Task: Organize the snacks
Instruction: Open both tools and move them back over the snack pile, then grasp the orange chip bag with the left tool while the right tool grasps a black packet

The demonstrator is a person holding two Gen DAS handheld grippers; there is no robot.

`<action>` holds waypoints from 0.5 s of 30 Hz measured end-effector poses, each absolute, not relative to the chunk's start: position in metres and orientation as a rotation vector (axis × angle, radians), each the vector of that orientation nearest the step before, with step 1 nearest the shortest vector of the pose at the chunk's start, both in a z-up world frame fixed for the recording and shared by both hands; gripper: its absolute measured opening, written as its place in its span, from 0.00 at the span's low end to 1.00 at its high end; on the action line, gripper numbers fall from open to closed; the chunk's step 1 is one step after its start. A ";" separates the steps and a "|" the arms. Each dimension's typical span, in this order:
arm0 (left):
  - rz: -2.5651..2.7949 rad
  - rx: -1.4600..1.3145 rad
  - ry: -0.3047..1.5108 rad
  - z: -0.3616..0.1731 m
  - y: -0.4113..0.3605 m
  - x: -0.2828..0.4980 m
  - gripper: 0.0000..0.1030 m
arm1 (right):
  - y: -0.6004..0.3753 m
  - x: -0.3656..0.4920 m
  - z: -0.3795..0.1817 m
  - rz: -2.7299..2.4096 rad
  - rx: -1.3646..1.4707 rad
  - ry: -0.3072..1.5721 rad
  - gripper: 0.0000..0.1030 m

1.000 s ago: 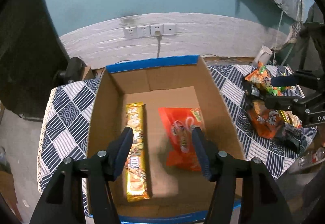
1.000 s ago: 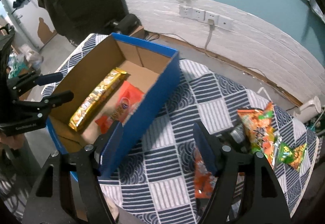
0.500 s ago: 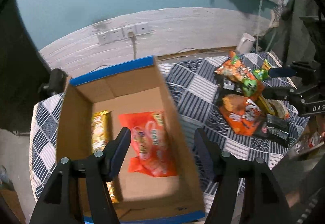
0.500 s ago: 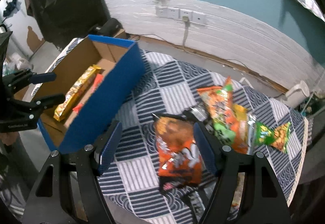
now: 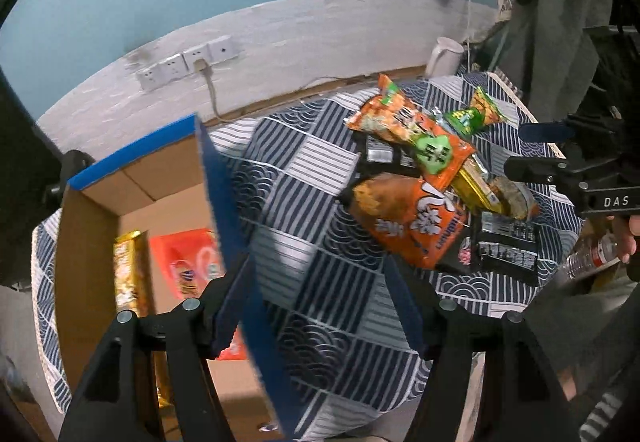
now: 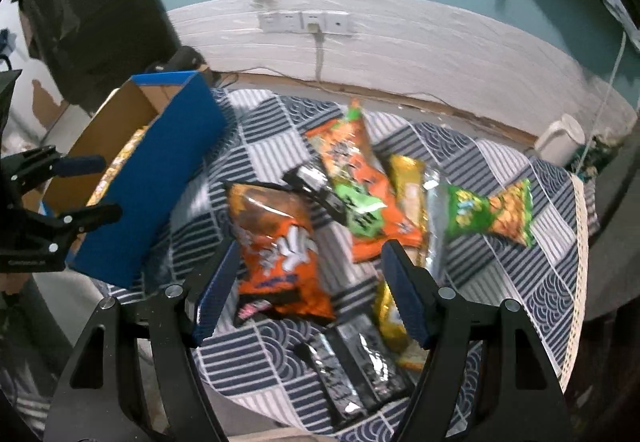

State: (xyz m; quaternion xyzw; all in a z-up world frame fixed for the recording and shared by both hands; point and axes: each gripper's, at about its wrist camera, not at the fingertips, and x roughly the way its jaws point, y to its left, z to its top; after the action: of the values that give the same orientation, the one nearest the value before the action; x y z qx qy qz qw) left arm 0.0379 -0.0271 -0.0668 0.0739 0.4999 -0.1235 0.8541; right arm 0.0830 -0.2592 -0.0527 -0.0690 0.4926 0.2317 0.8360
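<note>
A cardboard box [image 5: 92, 242] with blue outer walls [image 6: 160, 177] stands at the table's left end. In it lie a gold snack bar [image 5: 128, 274] and a red packet [image 5: 188, 258]. My left gripper [image 5: 320, 306] hangs above the box's right wall and the checked cloth, its jaws opening and nothing held. My right gripper [image 6: 310, 294] stands open above an orange chip bag [image 6: 280, 242] without touching it. Around that bag lie an orange-green bag [image 6: 352, 177], a green-orange pouch [image 6: 488, 213], a gold bar [image 6: 408, 181] and black packets [image 6: 352, 366].
A white jug [image 6: 560, 137] stands at the table's far right corner, below the wall sockets [image 5: 188, 59]. A plastic bottle [image 5: 588, 262] lies past the table's right edge. The blue-and-white checked cloth [image 5: 312, 177] between box and snack pile is bare.
Both grippers have swung right, from over the box towards the snack pile. The left jaws stand slightly wider. The orange chip bag now lies under the right gripper.
</note>
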 end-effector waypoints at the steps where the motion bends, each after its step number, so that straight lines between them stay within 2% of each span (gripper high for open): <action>1: -0.264 0.158 1.058 -0.069 -0.031 0.039 0.67 | -0.264 0.084 -0.056 0.481 -0.142 1.048 0.71; 15: -0.234 0.275 1.143 -0.116 -0.072 0.049 0.67 | -0.288 0.099 -0.110 0.397 -0.161 1.140 0.71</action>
State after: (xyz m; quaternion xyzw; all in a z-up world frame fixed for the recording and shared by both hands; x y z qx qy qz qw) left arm 0.0486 -0.0718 -0.1158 0.1295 0.5381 -0.1101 0.8256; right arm 0.0993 -0.2881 -0.1098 -0.0758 0.5353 0.1864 0.8203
